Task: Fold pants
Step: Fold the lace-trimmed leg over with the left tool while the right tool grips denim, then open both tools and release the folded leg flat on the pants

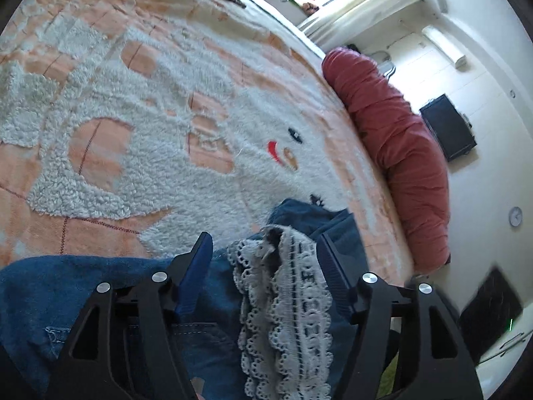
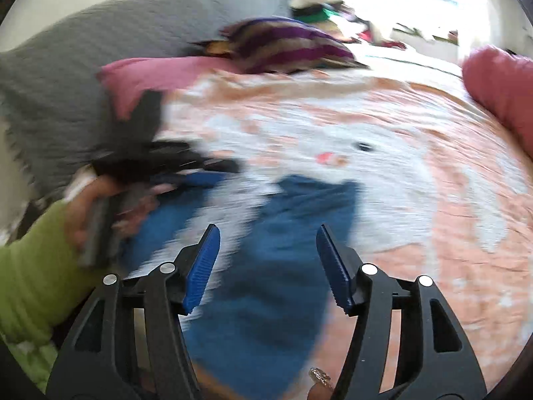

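Here, blue pants (image 1: 100, 276) lying on the bed (image 1: 133, 100), spread over a peach-and-white blanket. Left tool (image 1: 265, 256) open over the fabric, pads clear of it, a strip of white lace (image 1: 289, 300) between the jaws. Right tool (image 2: 268, 260) likewise open above the pants (image 2: 266, 283), gripping nothing. Red bolster (image 1: 393, 153) along the bed's far edge. Green sleeve (image 2: 30, 283) at lower left in the blurred right view.
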